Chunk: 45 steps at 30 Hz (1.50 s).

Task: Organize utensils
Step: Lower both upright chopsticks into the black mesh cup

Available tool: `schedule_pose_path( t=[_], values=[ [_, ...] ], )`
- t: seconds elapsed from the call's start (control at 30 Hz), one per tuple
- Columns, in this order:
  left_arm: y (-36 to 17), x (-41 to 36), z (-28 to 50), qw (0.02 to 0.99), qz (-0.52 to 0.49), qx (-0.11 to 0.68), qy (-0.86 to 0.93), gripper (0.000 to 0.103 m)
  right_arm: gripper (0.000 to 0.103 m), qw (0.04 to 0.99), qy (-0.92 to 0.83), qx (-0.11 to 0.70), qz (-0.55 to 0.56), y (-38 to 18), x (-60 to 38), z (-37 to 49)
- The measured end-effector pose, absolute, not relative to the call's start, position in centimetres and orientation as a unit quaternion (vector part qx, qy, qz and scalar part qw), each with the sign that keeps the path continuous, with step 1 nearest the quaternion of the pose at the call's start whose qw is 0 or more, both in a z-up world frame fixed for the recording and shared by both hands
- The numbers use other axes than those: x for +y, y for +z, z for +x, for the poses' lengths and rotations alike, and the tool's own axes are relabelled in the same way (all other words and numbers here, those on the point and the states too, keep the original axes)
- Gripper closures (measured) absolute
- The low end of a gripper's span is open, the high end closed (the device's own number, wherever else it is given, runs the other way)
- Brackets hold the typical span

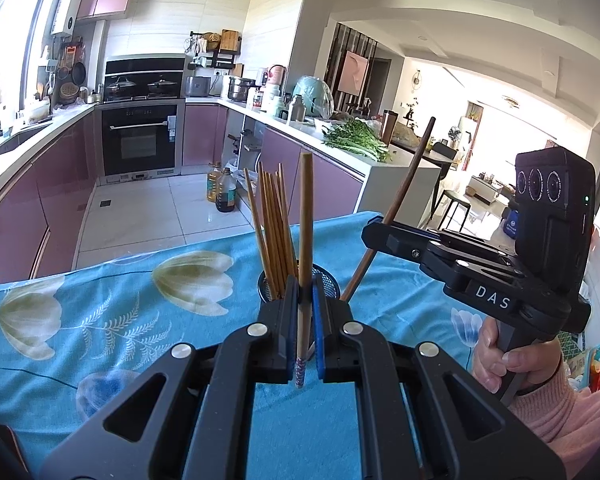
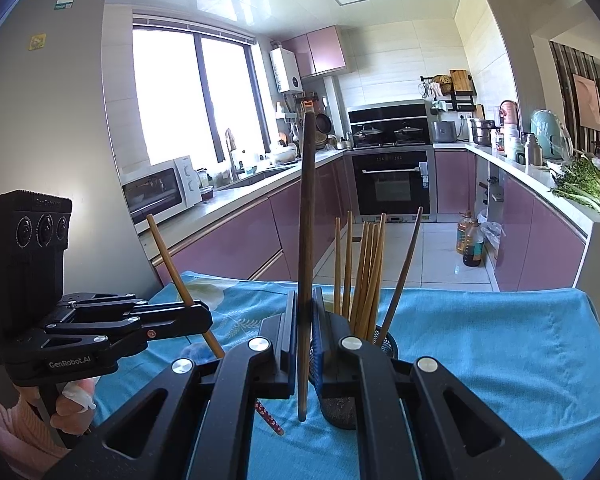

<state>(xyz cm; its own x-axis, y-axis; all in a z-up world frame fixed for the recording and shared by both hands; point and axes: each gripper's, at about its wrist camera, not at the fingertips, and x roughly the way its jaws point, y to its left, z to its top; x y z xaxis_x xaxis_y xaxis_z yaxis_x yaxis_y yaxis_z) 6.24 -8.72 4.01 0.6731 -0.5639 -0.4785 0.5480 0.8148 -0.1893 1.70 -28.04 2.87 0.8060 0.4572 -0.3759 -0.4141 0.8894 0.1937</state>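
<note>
Both grippers pinch chopsticks upright, left gripper (image 1: pixel 305 312) a light chopstick (image 1: pixel 306 216), right gripper (image 2: pixel 305 320) a dark chopstick (image 2: pixel 307 208), ready to drop into my mesh holder (image 1: pixel 326 280) at frame centre.

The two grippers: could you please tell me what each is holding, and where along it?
Left gripper clamps a light wooden chopstick near its patterned lower end; right gripper clamps a dark brown chopstick low on its shaft.

Two matching black hand-held grippers: left gripper (image 1: pixel 305 312), right gripper (image 2: pixel 305 344). Blue-lined finger pads, round silver pivot screws, white "DAS" and "GenRobot.AI" lettering, boxy three-lens camera blocks, one green light. Pink ribbed knit sleeve (image 1: pixel 560 412) at wrist.
</note>
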Motion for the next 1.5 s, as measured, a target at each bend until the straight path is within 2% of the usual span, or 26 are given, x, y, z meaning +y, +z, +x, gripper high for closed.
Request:
schedule_pose_path(
  t=[1.5],
  values=[
    [6.4,-9.8,6.2,0.921,-0.004,0.228,-0.316,0.096,0.097,0.953,0.230,0.191,0.058,4.6,-28.5,1.9]
  ],
)
